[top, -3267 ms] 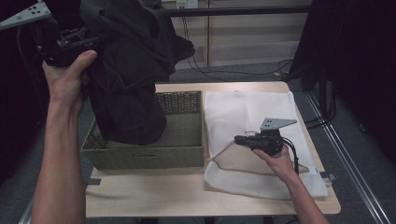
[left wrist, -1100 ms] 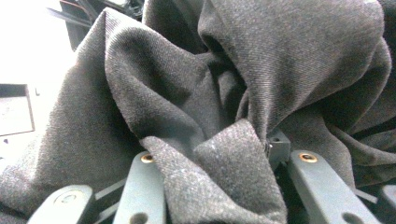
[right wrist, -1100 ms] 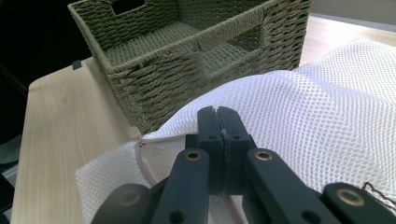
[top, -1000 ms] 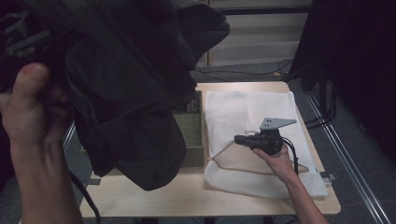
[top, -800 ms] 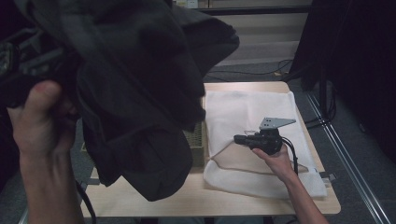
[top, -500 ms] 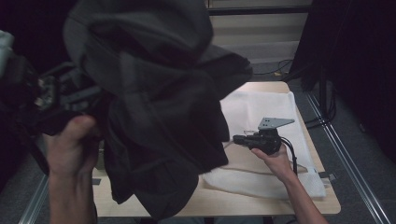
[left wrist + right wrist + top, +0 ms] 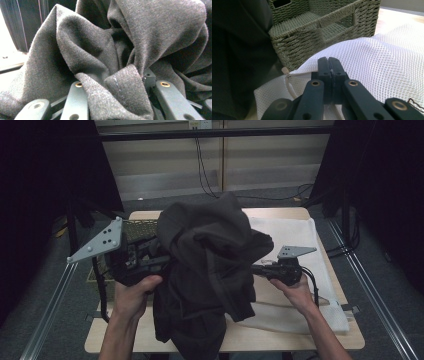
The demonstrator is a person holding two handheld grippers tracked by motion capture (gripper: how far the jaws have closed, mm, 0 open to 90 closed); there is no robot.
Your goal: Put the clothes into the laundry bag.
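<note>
Gripping the dark garment (image 7: 210, 275) in our left claw (image 7: 113, 82), we pinch the white mesh bag (image 7: 384, 62) with our shut right claw (image 7: 328, 62).

A recording booth or laboratory test cell rather than a home — a small pale wooden table (image 7: 295, 340) stands alone on grey carpet, hemmed in left and right by black curtains (image 7: 45, 180) hung from a dark overhead bar (image 7: 215, 132). Metal floor rails (image 7: 380, 305) run along either side of the table, and loose cables (image 7: 202, 165) trail down the plain panelled back wall. A wall socket (image 7: 200, 124) sits at the top edge — the whole arrangement reads as a purpose-built capture station.
</note>
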